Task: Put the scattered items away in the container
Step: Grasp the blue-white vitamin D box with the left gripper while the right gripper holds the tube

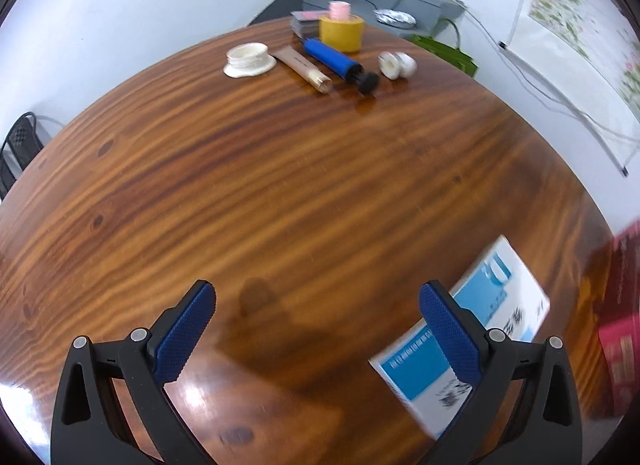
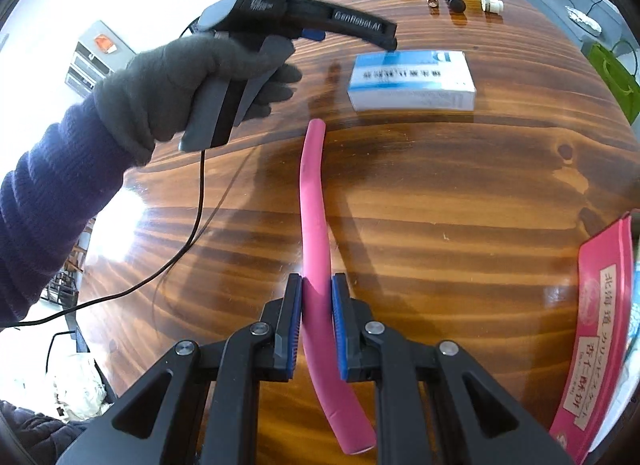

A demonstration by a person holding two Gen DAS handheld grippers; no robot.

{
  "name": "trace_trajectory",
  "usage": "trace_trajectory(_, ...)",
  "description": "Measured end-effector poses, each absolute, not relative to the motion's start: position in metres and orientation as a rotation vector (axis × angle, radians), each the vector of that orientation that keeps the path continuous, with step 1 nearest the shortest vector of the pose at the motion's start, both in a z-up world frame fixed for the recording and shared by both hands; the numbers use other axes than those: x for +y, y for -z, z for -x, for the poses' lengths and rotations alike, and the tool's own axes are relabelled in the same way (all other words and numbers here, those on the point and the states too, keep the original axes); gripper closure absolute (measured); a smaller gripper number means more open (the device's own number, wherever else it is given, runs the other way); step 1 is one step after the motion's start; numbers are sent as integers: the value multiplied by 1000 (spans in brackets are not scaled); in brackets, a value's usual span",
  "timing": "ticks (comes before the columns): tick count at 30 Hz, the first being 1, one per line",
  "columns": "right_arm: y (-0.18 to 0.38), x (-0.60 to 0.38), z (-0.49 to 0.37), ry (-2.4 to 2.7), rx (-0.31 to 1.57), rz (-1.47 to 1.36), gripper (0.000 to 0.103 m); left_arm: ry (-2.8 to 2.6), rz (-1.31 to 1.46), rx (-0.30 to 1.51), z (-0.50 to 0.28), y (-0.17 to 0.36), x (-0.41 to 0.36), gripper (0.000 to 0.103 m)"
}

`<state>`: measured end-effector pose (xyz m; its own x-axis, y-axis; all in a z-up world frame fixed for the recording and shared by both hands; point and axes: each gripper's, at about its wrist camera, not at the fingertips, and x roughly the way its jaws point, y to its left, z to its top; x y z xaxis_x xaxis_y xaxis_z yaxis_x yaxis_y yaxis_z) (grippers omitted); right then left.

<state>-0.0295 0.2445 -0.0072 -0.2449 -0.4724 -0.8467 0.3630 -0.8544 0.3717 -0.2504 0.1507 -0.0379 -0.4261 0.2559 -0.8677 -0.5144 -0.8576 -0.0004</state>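
Your right gripper (image 2: 316, 321) clamps the pink foam rod (image 2: 314, 201) over the table (image 2: 440, 193); your left gripper (image 1: 316, 329) hangs wide open (nothing between) beside the blue-white box (image 1: 496, 301), with the pink container (image 2: 600, 317) at the right edge.

My wooden table (image 1: 280, 169) carries a blue-white box (image 2: 412, 81) near me, the pink container (image 2: 600, 305) right, small items (image 1: 336, 53) far.

Both views look steeply down along their fingers at the wooden table (image 1: 280, 185). Left wrist: close to the tabletop. Right wrist: somewhat higher, facing the gloved hand (image 2: 168, 85). Shared: blue-and-white box (image 1: 496, 305) (image 2: 412, 81), far cluster of small items.
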Motion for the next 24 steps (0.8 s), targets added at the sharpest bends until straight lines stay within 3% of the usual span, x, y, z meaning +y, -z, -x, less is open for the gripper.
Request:
trace_trajectory(14, 4, 280, 3, 2124, -166, -1545, 87, -2199, 1238, 261, 171, 7, 162, 0)
trace_trajectory(24, -20, 289, -24, 2176, -171, -1525, 87, -2143, 1269, 363, 155, 26, 204, 0)
